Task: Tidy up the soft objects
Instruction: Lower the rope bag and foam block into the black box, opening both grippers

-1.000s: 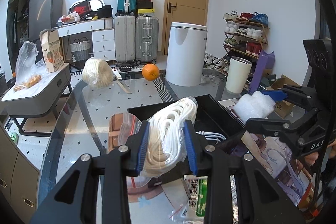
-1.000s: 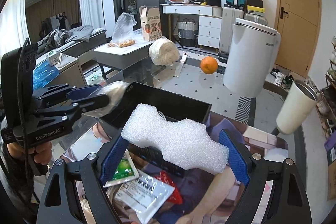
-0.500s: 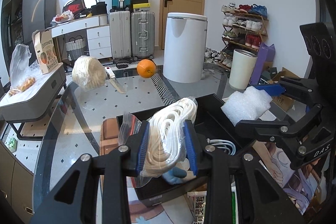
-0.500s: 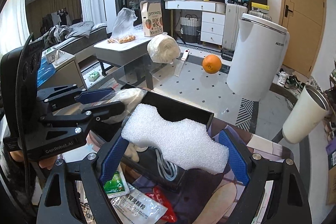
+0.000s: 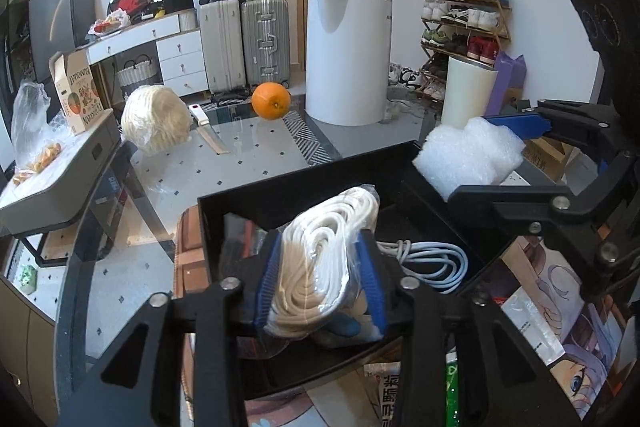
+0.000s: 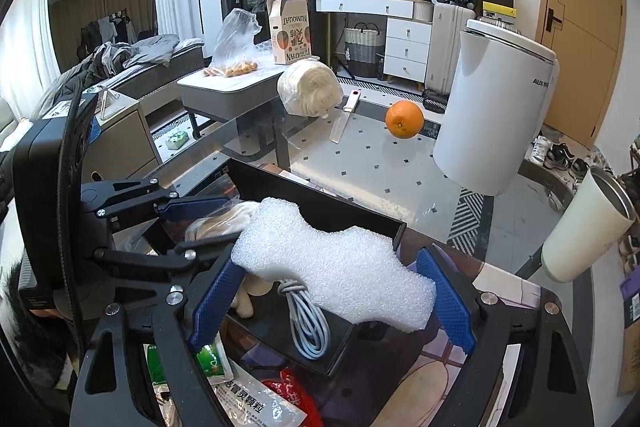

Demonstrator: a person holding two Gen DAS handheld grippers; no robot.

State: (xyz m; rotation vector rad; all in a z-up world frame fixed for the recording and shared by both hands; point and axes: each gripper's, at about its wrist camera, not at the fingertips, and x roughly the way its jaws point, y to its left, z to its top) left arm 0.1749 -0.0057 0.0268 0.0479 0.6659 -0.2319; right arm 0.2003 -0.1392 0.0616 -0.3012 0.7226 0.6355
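Observation:
A clear bag of coiled white rope (image 5: 320,267) sits between the blue pads of my left gripper (image 5: 320,283), low inside the black box (image 5: 280,183). The jaws are opening, and the pads still touch the bag's sides. My right gripper (image 6: 332,299) is shut on a white foam block (image 6: 332,267), held over the box (image 6: 320,203) on the right side. In the box lie a grey cable (image 5: 432,259) and something soft and beige (image 6: 244,299). The right wrist view shows the left gripper (image 6: 200,223) at the box's left end.
On the glass table beyond the box are an orange (image 5: 271,101), a bagged ball of white rope (image 5: 156,121) and a knife (image 5: 208,133). Medicine packets (image 6: 248,395) lie in front of the box. A white bin (image 5: 346,53) and a white cup (image 6: 588,223) stand behind.
Both grippers moved forward over the box. The left one sank with the rope bag into the box, and its pads now stand a little wider apart. The foam stays gripped.

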